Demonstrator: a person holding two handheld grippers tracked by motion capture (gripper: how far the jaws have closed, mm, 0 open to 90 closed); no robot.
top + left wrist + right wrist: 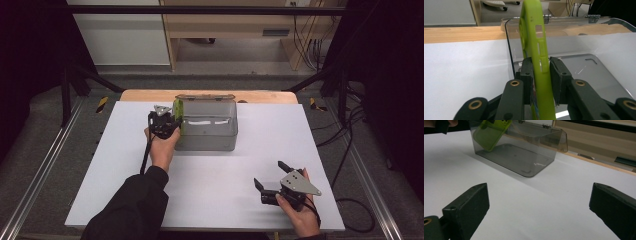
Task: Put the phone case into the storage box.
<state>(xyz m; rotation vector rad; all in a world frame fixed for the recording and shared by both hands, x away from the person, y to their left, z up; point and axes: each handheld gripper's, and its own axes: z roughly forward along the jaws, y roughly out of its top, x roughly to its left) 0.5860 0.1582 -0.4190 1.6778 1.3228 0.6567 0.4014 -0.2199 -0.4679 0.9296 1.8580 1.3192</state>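
Left tongs point(169, 121) sit at the left end wall of the clear box point(210, 135), pads point(527, 72) clamped on a lime-green phone case point(535, 50). Case stands upright on edge, leaning over the box's left wall, its upper part inside the box w/ lid open at the back. Box sits on the white bench point(125, 165). Right tongs point(270, 176) rest on the bench well apart from the box, toward its near-right side, jaws spread wide, nothing between them.

We observe the left gripper point(541, 68) clamped on a green phone case point(534, 45) held upright on edge, just inside the left wall of a clear plastic box point(599, 72) on the white table point(461, 70).
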